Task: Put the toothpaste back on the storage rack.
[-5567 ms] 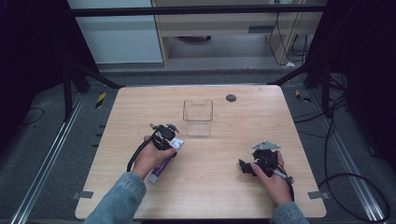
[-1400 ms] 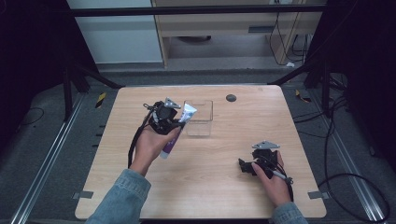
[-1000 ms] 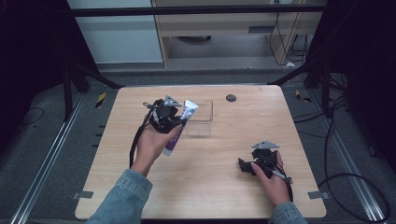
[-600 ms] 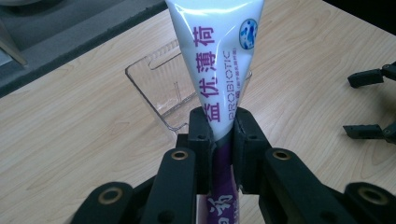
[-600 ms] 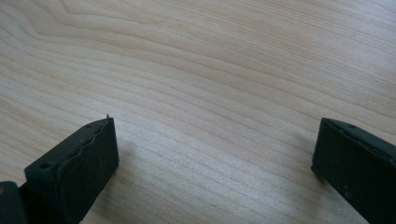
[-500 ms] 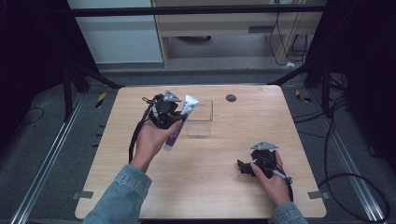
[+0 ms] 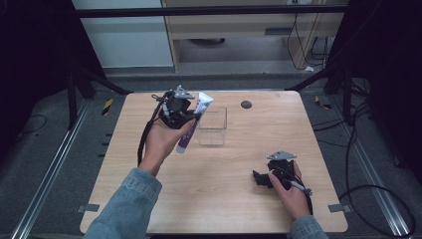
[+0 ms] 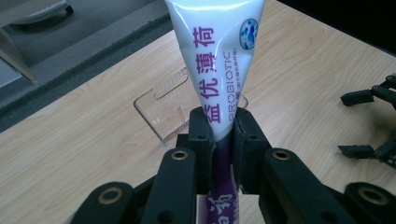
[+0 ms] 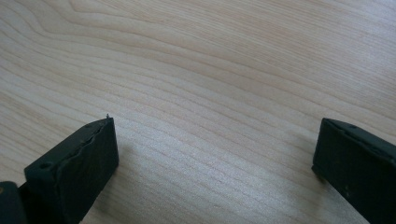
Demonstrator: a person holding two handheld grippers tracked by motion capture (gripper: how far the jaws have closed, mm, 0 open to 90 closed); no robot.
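Clear plastic box stands mid-table, open-topped, just right of the raised toothpaste tube. Bare wood around it; right gripper well apart.

Lab test bench, wooden table, metal floor rails, trailing cables

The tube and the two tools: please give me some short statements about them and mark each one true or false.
1. The left tool is shut on the tube. True.
2. The tube lies flat on the table. False: it is held up in the air, close to the clear box.
3. The right tool is open, with bare wood between its jaws. True.
4. The right tool holds the tube's cap. False: it holds nothing.
5. The tube is white at one end and purple at the other. True.
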